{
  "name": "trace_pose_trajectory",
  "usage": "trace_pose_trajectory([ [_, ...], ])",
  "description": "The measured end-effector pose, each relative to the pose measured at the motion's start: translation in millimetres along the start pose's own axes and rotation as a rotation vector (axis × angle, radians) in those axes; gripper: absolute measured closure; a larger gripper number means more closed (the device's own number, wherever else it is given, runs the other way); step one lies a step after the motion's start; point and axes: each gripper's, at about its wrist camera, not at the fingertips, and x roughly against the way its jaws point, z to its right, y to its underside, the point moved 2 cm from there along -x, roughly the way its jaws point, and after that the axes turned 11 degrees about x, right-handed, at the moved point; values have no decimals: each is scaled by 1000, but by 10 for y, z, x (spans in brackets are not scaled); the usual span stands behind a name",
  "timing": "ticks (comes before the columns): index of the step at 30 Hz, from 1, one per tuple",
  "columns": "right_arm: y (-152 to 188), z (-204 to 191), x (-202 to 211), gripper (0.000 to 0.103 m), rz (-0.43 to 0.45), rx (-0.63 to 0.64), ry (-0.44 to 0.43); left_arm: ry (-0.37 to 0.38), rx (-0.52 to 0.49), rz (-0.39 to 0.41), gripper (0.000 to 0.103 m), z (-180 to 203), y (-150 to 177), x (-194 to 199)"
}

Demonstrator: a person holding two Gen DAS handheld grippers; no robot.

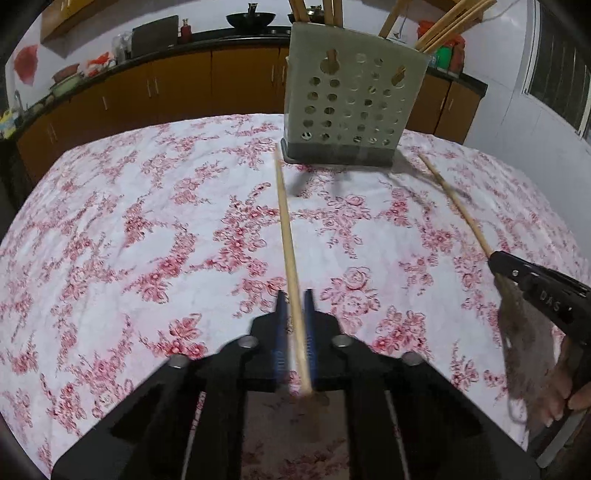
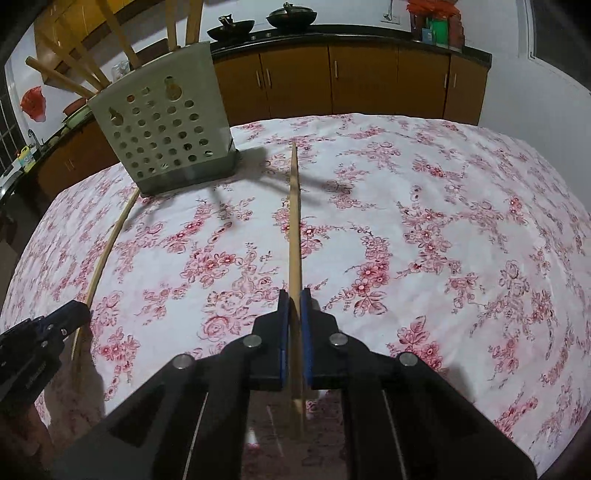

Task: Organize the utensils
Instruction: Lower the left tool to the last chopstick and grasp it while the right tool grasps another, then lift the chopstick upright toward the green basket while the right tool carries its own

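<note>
A bench (image 1: pixel 110 229) draped in a white cloth printed with pink-red roses fills both views. On its far part stands a pale grey-green plastic utensil holder (image 1: pixel 351 107), boxy, its front wall punched with round holes, on a darker base, with wooden sticks rising from its top.

The left wrist view alone shows bare fingers (image 1: pixel 580 400) and a grey fuzzy cuff at the right edge; the right wrist view alone shows two dark woks (image 2: pixel 291 16) on the counter behind.

The left hand-held gripper (image 1: pixel 295 302) is clamped on a thin round wooden chopstick (image 1: pixel 286 236) that runs forward, its tip just beside the holder's base. The right hand-held gripper (image 2: pixel 294 301) is likewise clamped on a flatter wooden chopstick (image 2: pixel 294 221), pointing past the holder's right side.
</note>
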Motion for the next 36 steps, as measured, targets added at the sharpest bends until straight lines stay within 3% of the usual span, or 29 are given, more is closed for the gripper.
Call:
trace_pose_trajectory([
  [11, -88, -29, -1, 95, 20, 20, 7, -66, 78, 13, 95, -487, -304, -104],
  [22, -148, -3, -97, 95, 23, 37, 62, -56, 72, 16, 95, -529, -360, -126],
  [36, -121, 27, -147, 94, 11, 22, 59, -19, 105, 12, 95, -572, -363, -118],
])
